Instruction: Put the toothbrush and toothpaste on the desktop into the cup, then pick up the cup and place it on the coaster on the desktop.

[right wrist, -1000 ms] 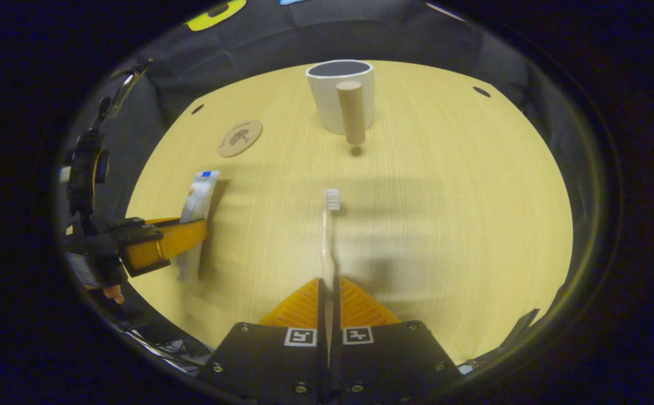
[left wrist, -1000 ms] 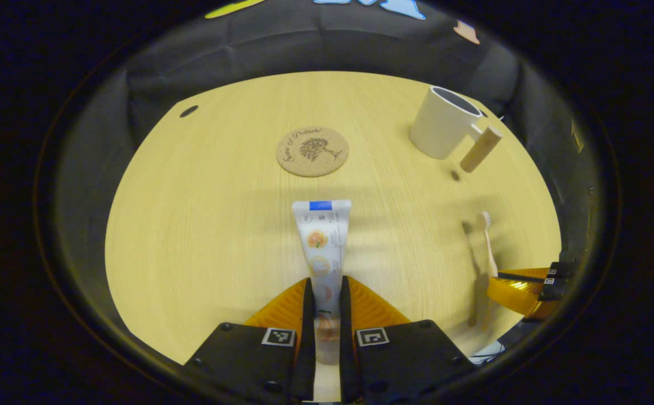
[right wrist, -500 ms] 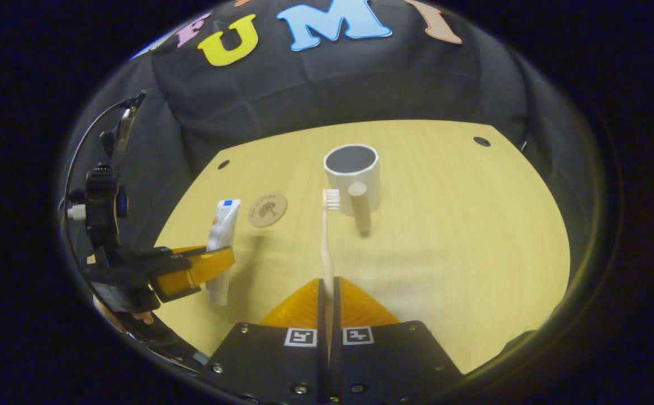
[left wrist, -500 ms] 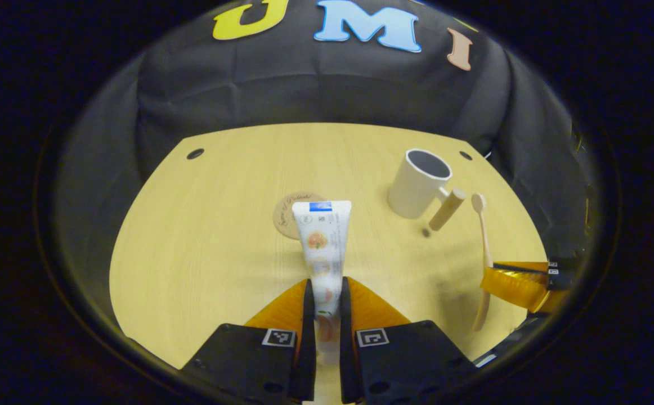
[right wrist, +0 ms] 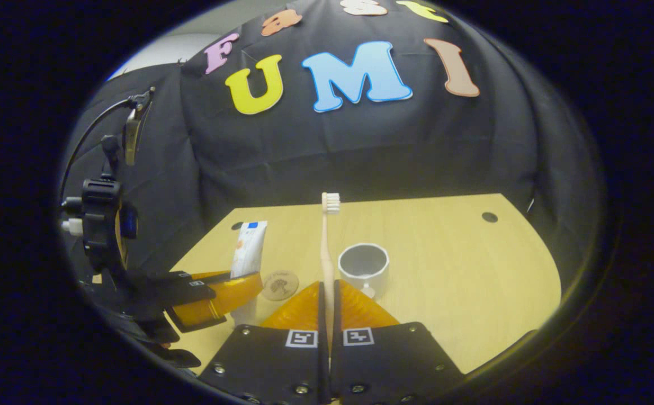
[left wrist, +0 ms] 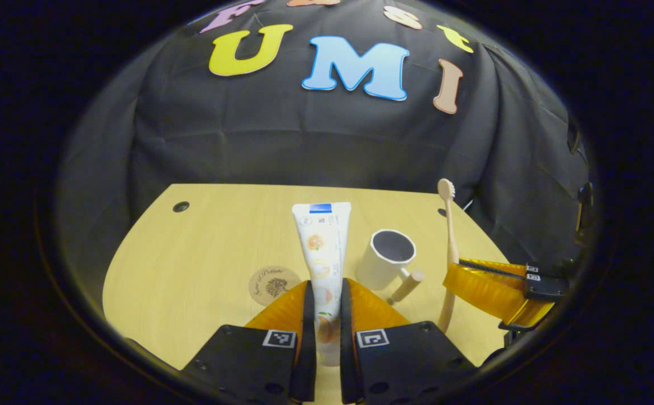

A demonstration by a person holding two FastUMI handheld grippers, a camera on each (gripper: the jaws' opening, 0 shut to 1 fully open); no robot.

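Left gripper: clenched on the toothpaste, both fingers pressing the tube near its cap end, flat crimped end pointing up and away.
Coaster: lies bare on the desktop, just left of the held tube in the left gripper view and nearer the front edge than the cup.
Cup: stands upright and apart from the coaster, dark mouth open upward, wooden handle turned toward the front edge; nothing visible inside it.
Right gripper: clamped on the toothbrush low on its handle, bristles up.
Key relation: the cup sits ahead of and below both grippers, between the two held items; both long axes stand near upright (a good match for the mouth). The right gripper seems nearer it.
Writing: a tree emblem and script on the coaster, printed fruit pictures and a blue band on the tube; none of it is sharp enough to read.
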